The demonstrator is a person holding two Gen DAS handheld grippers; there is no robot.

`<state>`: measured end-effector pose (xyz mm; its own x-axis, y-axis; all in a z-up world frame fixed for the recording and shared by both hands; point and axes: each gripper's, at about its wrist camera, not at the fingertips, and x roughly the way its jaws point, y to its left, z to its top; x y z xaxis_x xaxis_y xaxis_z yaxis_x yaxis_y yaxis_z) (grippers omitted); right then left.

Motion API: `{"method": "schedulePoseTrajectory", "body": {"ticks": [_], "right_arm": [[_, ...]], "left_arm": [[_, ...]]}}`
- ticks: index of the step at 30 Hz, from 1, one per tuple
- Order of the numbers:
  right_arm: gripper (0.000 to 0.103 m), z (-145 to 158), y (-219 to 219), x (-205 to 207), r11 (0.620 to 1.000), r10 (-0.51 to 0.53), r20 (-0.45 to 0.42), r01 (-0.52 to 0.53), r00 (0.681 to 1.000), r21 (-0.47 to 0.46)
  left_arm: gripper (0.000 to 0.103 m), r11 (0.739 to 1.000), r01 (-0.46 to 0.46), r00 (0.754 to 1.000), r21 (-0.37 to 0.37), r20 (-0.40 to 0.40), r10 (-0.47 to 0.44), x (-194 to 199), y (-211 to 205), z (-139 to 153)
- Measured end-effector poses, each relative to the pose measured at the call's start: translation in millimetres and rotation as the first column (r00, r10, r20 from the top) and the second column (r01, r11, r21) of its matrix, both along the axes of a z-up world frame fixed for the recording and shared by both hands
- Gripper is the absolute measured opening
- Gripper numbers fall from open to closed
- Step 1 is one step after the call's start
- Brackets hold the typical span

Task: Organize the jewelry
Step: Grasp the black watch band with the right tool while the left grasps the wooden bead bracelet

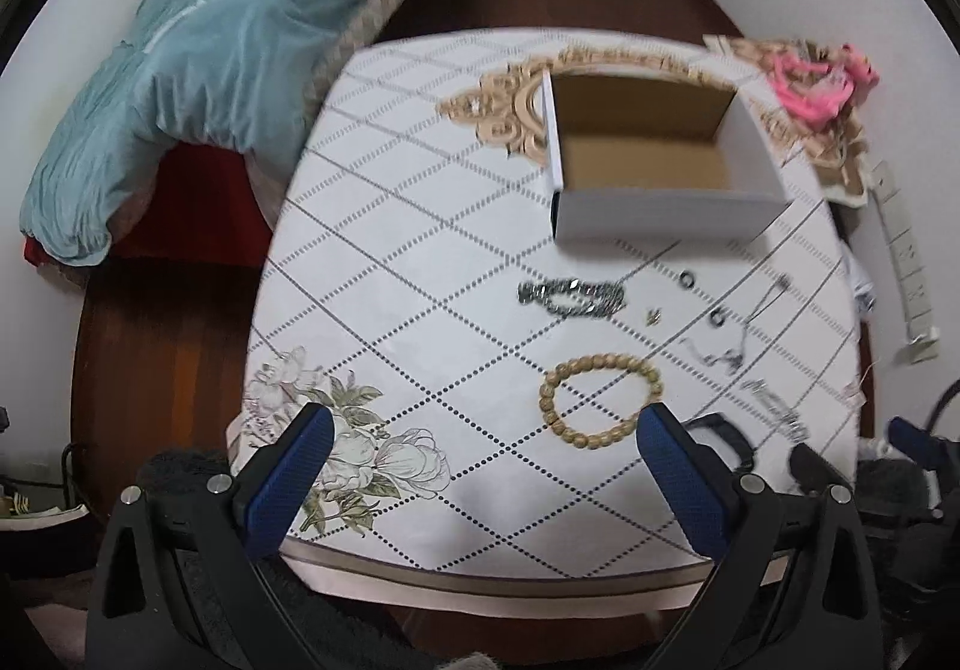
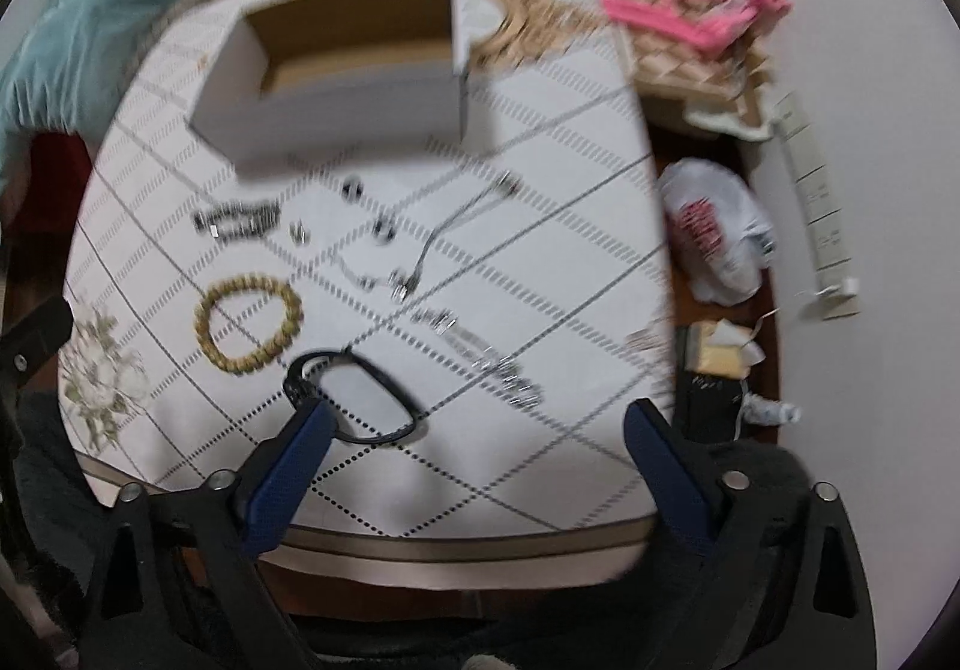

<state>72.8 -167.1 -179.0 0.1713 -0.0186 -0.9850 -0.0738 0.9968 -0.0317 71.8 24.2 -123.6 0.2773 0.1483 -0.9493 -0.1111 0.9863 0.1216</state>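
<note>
Jewelry lies on a white table (image 1: pixel 420 250) with a diamond pattern. A wooden bead bracelet (image 1: pixel 600 399) (image 2: pixel 247 323) lies near the front. A dark chain bracelet (image 1: pixel 570 298) (image 2: pixel 237 221), small rings (image 1: pixel 687 280) (image 2: pixel 354 188), a thin silver necklace (image 1: pixel 738 334) (image 2: pixel 432 244) and a silver chain (image 2: pixel 486 358) lie around it. A black bangle (image 2: pixel 354 397) lies by my right gripper's left finger. An open white cardboard box (image 1: pixel 660 214) (image 2: pixel 336 124) stands behind. My left gripper (image 1: pixel 486 484) is open and empty above the front edge. My right gripper (image 2: pixel 480 466) is open and empty.
A teal quilt (image 1: pixel 210 70) hangs over a bed at the left. A woven basket with pink items (image 2: pixel 690 28) sits at the table's far right corner. A plastic bag (image 2: pixel 714 232), a power strip (image 2: pixel 816 202) and small items lie on the floor at the right.
</note>
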Motion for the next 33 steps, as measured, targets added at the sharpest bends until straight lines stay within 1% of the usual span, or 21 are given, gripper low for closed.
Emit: {"method": "schedulePoseTrajectory", "body": {"ticks": [3,5,8,10,12,13,15,16,17,18,19,21,23,24,27,28,30,31,33], "right_arm": [[0.087,-26.1,6.5,0.0,1.000,0.002,-0.045,-0.001,0.999,0.026],[0.083,-41.2,9.6,-0.1,0.999,0.001,-0.070,0.003,0.998,0.051],[0.078,-52.8,11.4,-0.2,0.998,0.001,-0.082,0.004,0.997,0.068],[0.073,-59.6,12.5,-0.6,0.997,0.002,-0.084,0.005,0.996,0.077],[0.064,-66.8,14.1,-0.4,0.996,0.005,-0.086,0.002,0.996,0.086],[0.062,-70.0,15.3,0.4,0.996,0.006,-0.086,0.001,0.996,0.087],[0.050,-76.0,16.2,-0.7,0.996,0.011,-0.087,-0.003,0.996,0.095],[0.049,-76.8,15.8,-1.2,0.996,0.012,-0.072,-0.006,0.997,0.089],[0.034,-76.6,16.7,-2.6,0.996,0.020,-0.052,-0.016,0.998,0.090],[0.022,-76.6,17.4,-3.6,0.996,0.025,-0.040,-0.021,0.999,0.081],[0.020,-77.2,16.8,-3.3,0.997,0.022,-0.038,-0.019,0.999,0.080],[0.007,-77.0,11.6,-4.8,0.994,0.003,-0.028,0.001,1.000,0.110],[0.007,-73.1,6.3,-6.9,0.994,-0.019,-0.010,0.020,1.000,0.105],[0.007,-70.4,3.8,-6.0,0.994,-0.025,-0.005,0.025,1.000,0.110],[0.007,-66.7,-5.6,-8.2,0.993,-0.045,0.017,0.043,0.999,0.114],[0.007,-64.7,-8.3,-6.5,0.993,-0.048,0.025,0.045,0.999,0.110],[0.007,-64.1,-13.2,-6.0,0.992,-0.060,0.029,0.056,0.998,0.109],[0.007,-63.7,-13.6,-6.1,0.992,-0.065,0.026,0.062,0.998,0.112],[0.007,-60.5,-12.4,-3.3,0.991,-0.074,0.024,0.071,0.997,0.112]], "left_arm": [[0.103,1.000,-0.003,0.998,-0.005,-0.055,0.003,1.7,2.4,-21.6],[0.103,1.000,-0.010,0.997,-0.008,-0.077,0.009,0.2,3.9,-32.6],[0.103,1.000,-0.013,0.995,-0.007,-0.097,0.012,-0.1,4.0,-44.2],[0.103,1.000,-0.016,0.994,-0.004,-0.109,0.015,-0.2,4.7,-51.9],[0.103,1.000,-0.020,0.992,-0.011,-0.121,0.019,1.2,5.1,-58.6],[0.103,1.000,-0.021,0.992,-0.012,-0.124,0.019,1.2,5.3,-61.2],[0.103,1.000,-0.016,0.991,-0.007,-0.131,0.015,2.5,4.8,-66.9],[0.103,1.000,-0.013,0.991,-0.005,-0.134,0.012,2.7,4.7,-69.1],[0.103,1.000,-0.008,0.991,-0.003,-0.135,0.008,3.3,4.8,-71.5],[0.103,1.000,-0.008,0.991,-0.001,-0.137,0.008,3.6,4.5,-72.9],[0.103,1.000,-0.011,0.990,-0.001,-0.143,0.010,4.4,5.2,-75.2],[0.103,1.000,-0.019,0.989,-0.023,-0.146,0.016,6.6,8.1,-79.3],[0.102,0.998,-0.032,0.989,-0.054,-0.146,0.024,10.2,12.6,-83.7],[0.100,0.997,-0.037,0.989,-0.069,-0.148,0.026,12.2,14.0,-85.6],[0.080,0.990,-0.048,0.985,-0.134,-0.171,0.024,19.5,17.6,-96.8],[0.068,0.990,-0.046,0.984,-0.137,-0.180,0.021,21.4,17.5,-100.9],[0.055,0.989,-0.041,0.979,-0.144,-0.206,0.011,24.2,16.2,-110.9],[0.040,0.988,-0.036,0.978,-0.148,-0.209,0.004,24.4,15.6,-114.1],[0.032,0.989,-0.015,0.983,-0.146,-0.183,-0.012,23.4,13.6,-114.7]]}}
